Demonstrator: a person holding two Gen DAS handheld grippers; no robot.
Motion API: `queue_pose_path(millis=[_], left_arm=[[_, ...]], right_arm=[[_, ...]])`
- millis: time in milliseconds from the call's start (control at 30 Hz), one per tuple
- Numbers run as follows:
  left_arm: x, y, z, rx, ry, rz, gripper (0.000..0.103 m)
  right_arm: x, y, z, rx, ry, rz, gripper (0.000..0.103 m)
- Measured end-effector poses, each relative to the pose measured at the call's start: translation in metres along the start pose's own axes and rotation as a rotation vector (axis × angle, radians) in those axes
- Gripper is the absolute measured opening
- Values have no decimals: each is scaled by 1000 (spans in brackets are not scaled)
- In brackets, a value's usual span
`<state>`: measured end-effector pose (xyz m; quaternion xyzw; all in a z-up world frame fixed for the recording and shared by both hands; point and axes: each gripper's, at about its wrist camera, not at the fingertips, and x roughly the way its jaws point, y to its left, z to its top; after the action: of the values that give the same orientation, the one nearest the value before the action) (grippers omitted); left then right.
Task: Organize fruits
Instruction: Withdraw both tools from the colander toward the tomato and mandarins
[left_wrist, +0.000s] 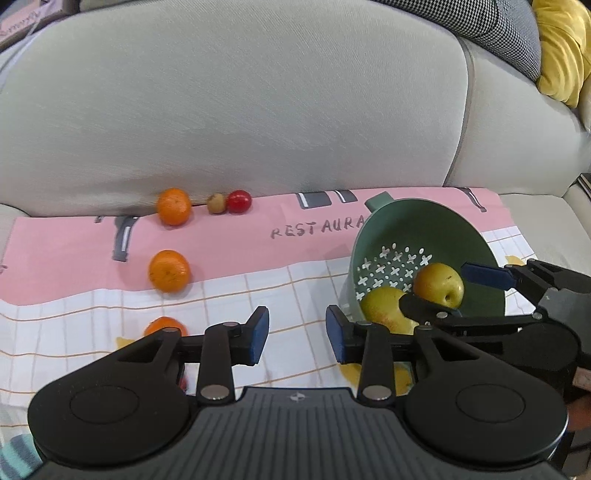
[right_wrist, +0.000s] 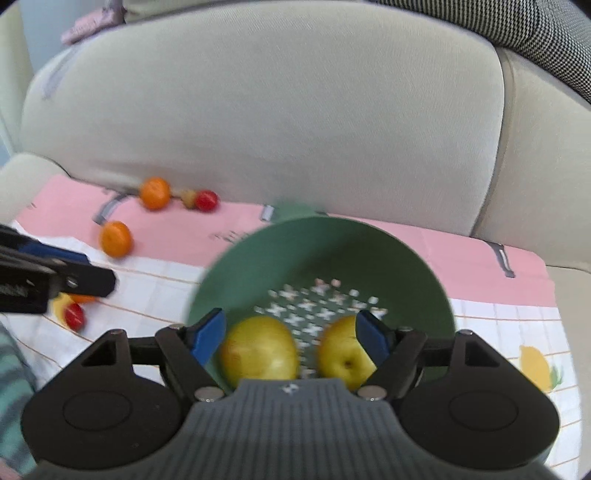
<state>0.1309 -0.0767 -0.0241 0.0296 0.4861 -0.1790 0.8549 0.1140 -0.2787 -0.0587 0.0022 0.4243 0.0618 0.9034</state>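
A green colander (left_wrist: 436, 225) (right_wrist: 258, 266) lies tilted on the cloth with two yellow apples (left_wrist: 437, 282) (right_wrist: 258, 350) in it. My right gripper (right_wrist: 291, 336) (left_wrist: 436, 287) reaches into the bowl, jaws wide. One apple (right_wrist: 341, 354) sits between the blue pads (left_wrist: 484, 276), and a gap shows beside it. Over the bare cloth left of the colander my left gripper (left_wrist: 297, 334) is open and holds nothing. Three oranges (left_wrist: 173, 206) (left_wrist: 169, 270) (left_wrist: 164, 325), a small brown fruit (left_wrist: 216, 203) and a red tomato (left_wrist: 239, 201) lie at the left.
The pink and white checked cloth (left_wrist: 303, 280) covers a sofa seat, with the grey backrest (left_wrist: 258, 103) close behind the fruit. Another red fruit (right_wrist: 74, 315) lies by the left gripper's finger. A yellow cushion (left_wrist: 561, 44) and a houndstooth cushion (left_wrist: 509, 26) sit at the upper right.
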Motion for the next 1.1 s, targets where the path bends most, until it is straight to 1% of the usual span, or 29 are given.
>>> queue_pose_path(millis=[100, 200, 300, 433, 500, 567, 633, 700, 800, 967, 1100], left_arm=[[-11, 5, -5, 7, -18, 19, 43], [-24, 14, -9, 15, -38, 39, 43], [-37, 22, -11, 31, -64, 70, 43], [-58, 36, -8, 51, -107, 133, 43], [-69, 42, -4, 65, -125, 183, 43], [-81, 50, -1, 87, -136, 242, 43], [-90, 57, -1, 115, -135, 280, 45], [-98, 64, -4, 132, -138, 297, 46], [-103, 77, -8, 120, -142, 298, 47], [-92, 100, -20, 46, -119, 224, 47], [-81, 109, -32, 39, -90, 189, 47]], right_arm=[[-10, 16, -3, 6, -20, 34, 75], [-17, 32, -6, -18, -28, 66, 75], [-22, 45, -10, -39, -34, 100, 79], [-24, 61, -10, -51, -34, 134, 79], [-25, 68, -8, -57, -37, 143, 79], [-27, 74, -7, -64, -44, 149, 79], [-27, 82, -4, -75, -52, 159, 79], [-28, 91, -1, -89, -61, 164, 80], [-28, 107, 2, -114, -74, 171, 80], [-22, 132, 3, -158, -64, 211, 81], [-17, 149, -2, -218, -64, 225, 82]])
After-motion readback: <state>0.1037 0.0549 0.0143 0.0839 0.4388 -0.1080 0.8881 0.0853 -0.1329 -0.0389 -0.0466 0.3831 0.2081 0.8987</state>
